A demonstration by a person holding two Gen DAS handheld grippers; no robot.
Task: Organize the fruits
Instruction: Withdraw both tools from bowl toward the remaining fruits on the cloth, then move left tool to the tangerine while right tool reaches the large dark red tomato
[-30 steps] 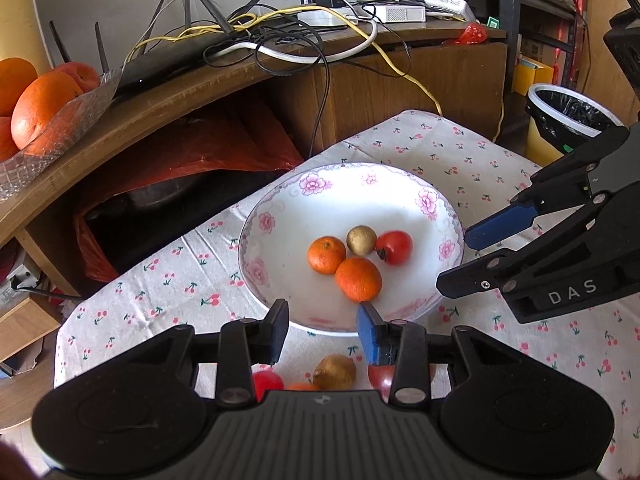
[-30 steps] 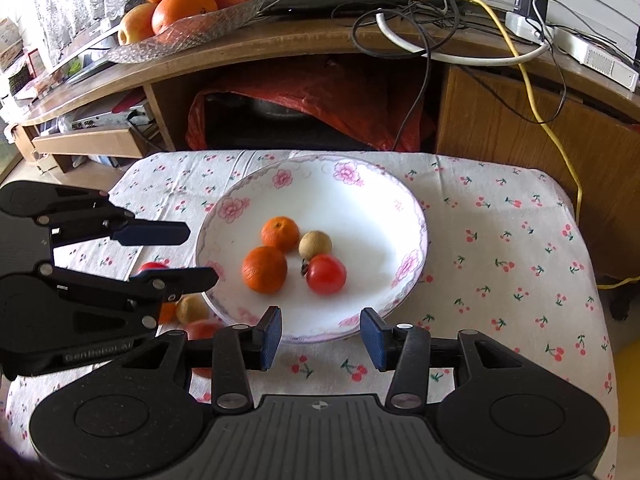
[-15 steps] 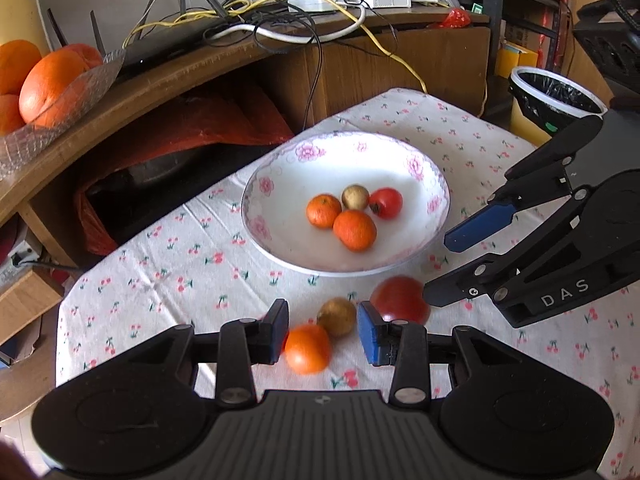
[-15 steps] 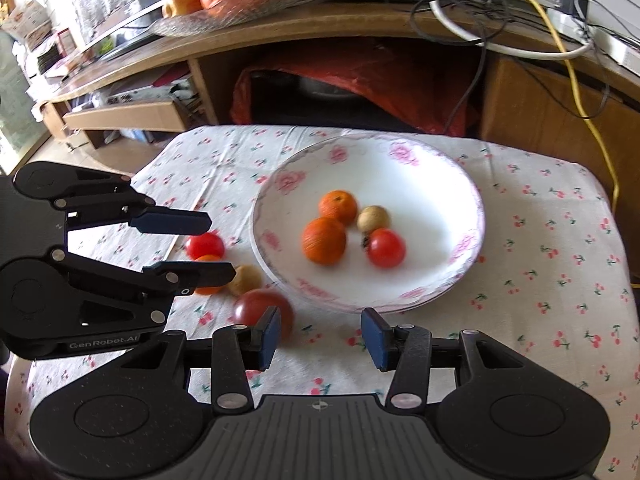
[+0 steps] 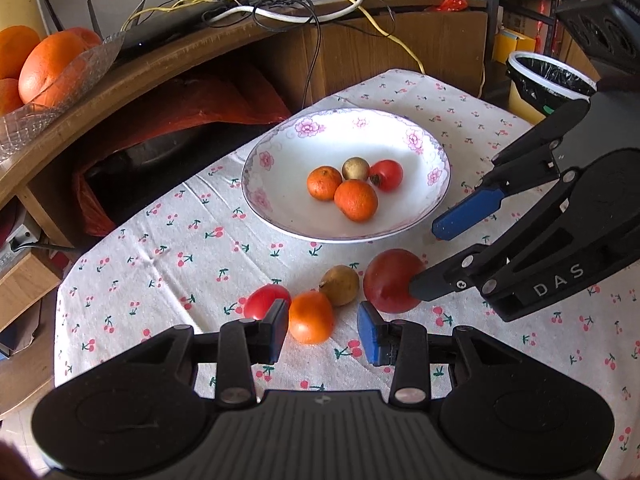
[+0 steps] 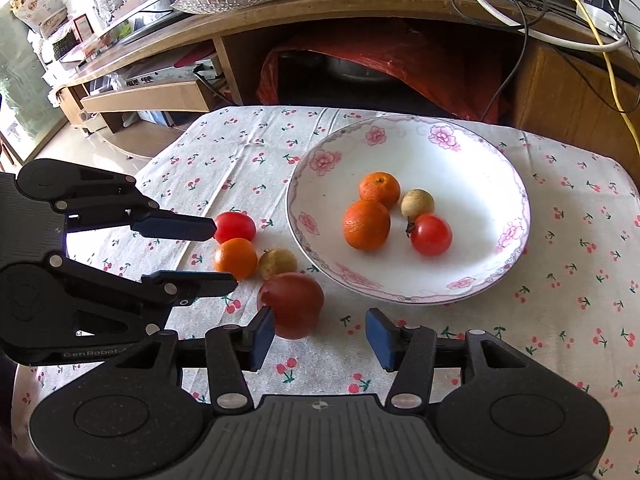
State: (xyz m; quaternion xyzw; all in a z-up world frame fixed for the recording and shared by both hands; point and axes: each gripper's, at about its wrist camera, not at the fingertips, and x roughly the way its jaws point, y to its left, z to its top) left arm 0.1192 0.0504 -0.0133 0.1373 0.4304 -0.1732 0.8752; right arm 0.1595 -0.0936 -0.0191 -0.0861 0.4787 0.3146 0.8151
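A white flowered bowl [image 5: 288, 204] [image 6: 464, 152] on the cherry-print cloth holds two tangerines, a small brown fruit and a small red tomato [image 6: 431, 234]. In front of it on the cloth lie a small red tomato [image 5: 262, 300], an orange fruit [image 5: 311, 317] [image 6: 235, 258], a brown fruit [image 5: 341, 285] and a large red fruit [image 5: 390, 280] [image 6: 290, 304]. My left gripper [image 5: 323, 332] [image 6: 223, 255] hangs open over the orange fruit, not pressing it. The jaws of my right gripper [image 6: 320, 334] [image 5: 425, 259] are opening, and the large red fruit sits by its left finger, not gripped.
A curved wooden shelf behind the table carries a glass dish of oranges [image 5: 40, 64] and tangled cables [image 5: 304, 4]. A red bag [image 6: 400, 60] fills the space under it. A lined bin [image 5: 548, 84] stands beyond the table's far right corner.
Both grippers have drawn back from the bowl toward the near side of the table, so the loose fruits now lie at their fingertips. The right jaws have widened.
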